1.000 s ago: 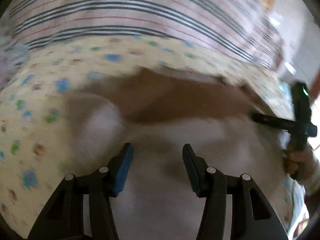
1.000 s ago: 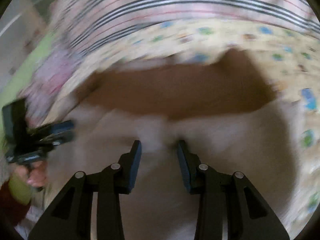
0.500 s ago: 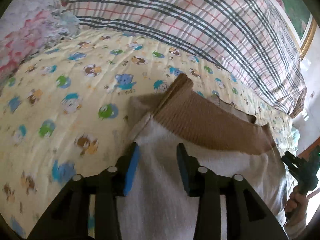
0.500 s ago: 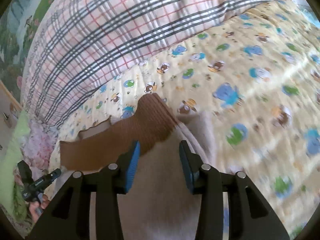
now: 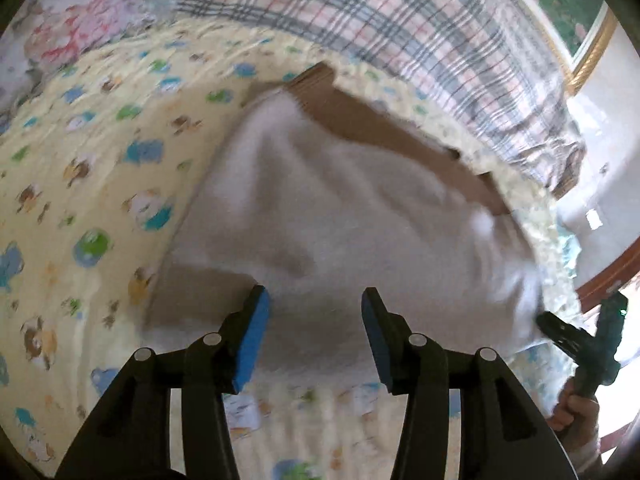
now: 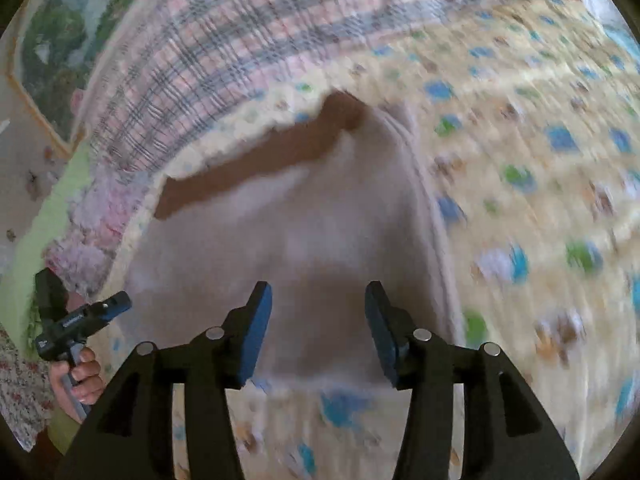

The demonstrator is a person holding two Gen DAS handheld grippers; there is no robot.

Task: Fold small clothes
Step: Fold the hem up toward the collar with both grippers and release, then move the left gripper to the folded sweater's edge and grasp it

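Observation:
A small cream garment [image 5: 352,216] with a brown ribbed band [image 5: 384,128] at its far edge lies flat on the yellow cartoon-print sheet [image 5: 80,184]. My left gripper [image 5: 316,320] is open and empty over the garment's near edge. My right gripper [image 6: 318,316] is open and empty over the same garment [image 6: 288,232], whose brown band [image 6: 256,160] lies at the far side. Each gripper shows in the other's view, the right one [image 5: 576,336] at the far right and the left one [image 6: 76,320] at the far left. Both views are blurred.
A plaid pink and grey blanket [image 5: 400,24] lies behind the garment, also in the right wrist view [image 6: 224,40]. A floral cloth [image 5: 68,32] lies at the back left. A framed picture [image 6: 52,40] hangs on the wall. The bed's wooden edge [image 5: 608,276] is at the right.
Both grippers have pulled back toward me from the brown band to the garment's near edge. More printed sheet now shows below the fingers. The jaws stay open and empty.

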